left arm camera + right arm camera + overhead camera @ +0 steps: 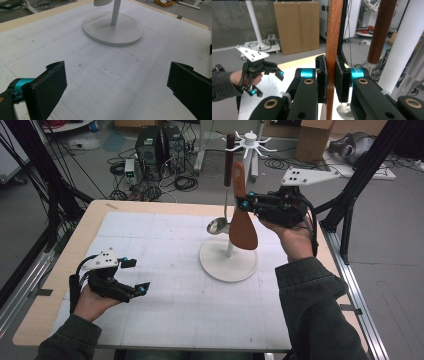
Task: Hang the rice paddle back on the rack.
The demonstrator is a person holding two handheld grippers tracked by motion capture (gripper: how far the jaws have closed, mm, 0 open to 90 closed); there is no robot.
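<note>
Right tongs [243, 200]: raised above the far right part of the bench, pinching the handle of the wooden spatula between both pads; in the right gripper view [331, 77] the pads press flat on either side of the handle.
Wooden spatula [242, 222]: upright, blade down, hanging in front of the stand's pole and above its round base; the handle [333, 37] runs straight up between the jaws and out of the top of the right gripper view.
Left tongs [136, 276]: low over the near left part of the bench, jaws spread wide with nothing between them; well apart from the spatula and the stand. They also appear at the left of the right gripper view [266, 82], held in a hand.
Stand [229, 262]: white round base on the gridded mat, thin pole rising to white hooks at the top; in the left gripper view its base [112, 28] lies ahead of the spread jaws.
Ladle [218, 225]: metal bowl just left of the spatula's blade, dark brown handle rising toward the hooks.
Bench [75, 250]: pale wood edge around a white gridded mat.
Hard to make out: whether the spatula's top touches a hook; the ladle's hook is too small to tell. The blade is cut off below the jaws in the right gripper view.
</note>
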